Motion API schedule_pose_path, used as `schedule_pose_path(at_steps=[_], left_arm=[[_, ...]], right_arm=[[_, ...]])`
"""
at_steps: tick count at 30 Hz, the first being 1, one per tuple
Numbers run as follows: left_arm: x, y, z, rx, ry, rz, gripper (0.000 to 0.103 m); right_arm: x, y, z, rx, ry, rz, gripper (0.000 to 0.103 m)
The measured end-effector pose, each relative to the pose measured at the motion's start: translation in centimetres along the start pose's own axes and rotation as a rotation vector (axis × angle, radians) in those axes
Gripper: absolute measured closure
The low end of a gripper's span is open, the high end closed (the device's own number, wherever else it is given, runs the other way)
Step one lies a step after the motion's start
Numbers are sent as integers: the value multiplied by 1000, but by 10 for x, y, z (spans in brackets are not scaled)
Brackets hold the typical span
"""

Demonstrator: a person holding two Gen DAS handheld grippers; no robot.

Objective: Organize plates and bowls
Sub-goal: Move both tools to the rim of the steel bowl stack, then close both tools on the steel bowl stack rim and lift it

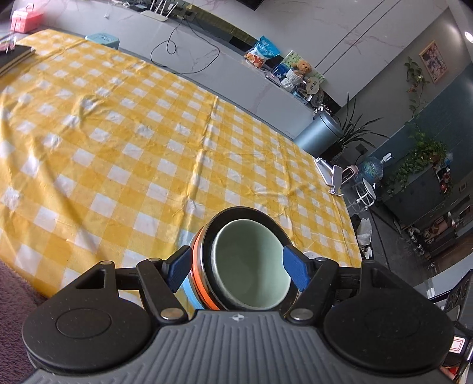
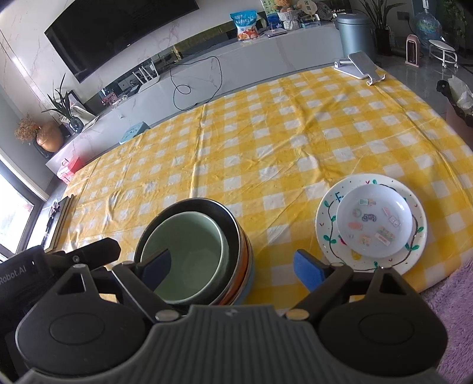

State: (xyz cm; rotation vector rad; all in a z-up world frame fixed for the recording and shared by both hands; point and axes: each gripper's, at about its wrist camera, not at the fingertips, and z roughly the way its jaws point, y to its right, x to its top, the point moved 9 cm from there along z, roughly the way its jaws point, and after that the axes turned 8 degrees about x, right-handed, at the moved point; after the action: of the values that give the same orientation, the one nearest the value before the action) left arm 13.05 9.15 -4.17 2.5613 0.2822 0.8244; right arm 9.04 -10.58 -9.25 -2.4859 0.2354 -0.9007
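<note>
- "Robot.AI" in pale letters on the black body of the left tongs point(image 2: 97, 248), seen at the left edge of the right wrist view.
- A blue hand-drawn "F" on the large plate point(image 2: 325, 224), with green leaves on a black vine line around the rim; stickers in the small dish point(image 2: 375, 224) too small to read, likewise the print on the snack bag point(image 2: 246, 25).
- Yellow-and-white checked cloth point(image 1: 118, 133) over the counter, creased and otherwise mostly bare; purple rug point(image 2: 452, 310) at the near edge.
- Grey marble-look ledge behind, dark television point(image 2: 118, 26) on the wall, potted plants, a grey bin point(image 2: 354, 32).
- Green bowl point(image 1: 251, 265) nested in a black bowl point(image 1: 236, 214) atop an orange-banded one point(image 1: 196, 274), all mouths up, near the counter's near edge.
- Round, so no long axis.
- Small dish centred on the large plate, just right of the stack and apart from it.
- Left tongs spread wide, straddling the stack, no firm grip evident.
- Right tongs point(image 2: 233, 268) wide apart, gripping nothing: one pad above the green bowl, the other beside the large plate.
</note>
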Motion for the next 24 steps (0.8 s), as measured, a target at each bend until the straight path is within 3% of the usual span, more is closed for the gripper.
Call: schedule_pose_path(at_steps=[3, 9, 17, 24], left_arm=[[-6, -7, 13, -14, -42, -31, 21], [-14, -21, 35, 28, -91, -51, 21], [-19, -34, 53, 25, -141, -116, 32], [-24, -34, 66, 8, -186, -132, 40]], right_arm=[[-4, 7, 8, 2, -19, 37, 16], [-10, 15, 29, 54, -62, 120, 18], [-21, 23, 57, 146, -122, 257, 35], [-21, 23, 67, 169, -136, 273, 41]])
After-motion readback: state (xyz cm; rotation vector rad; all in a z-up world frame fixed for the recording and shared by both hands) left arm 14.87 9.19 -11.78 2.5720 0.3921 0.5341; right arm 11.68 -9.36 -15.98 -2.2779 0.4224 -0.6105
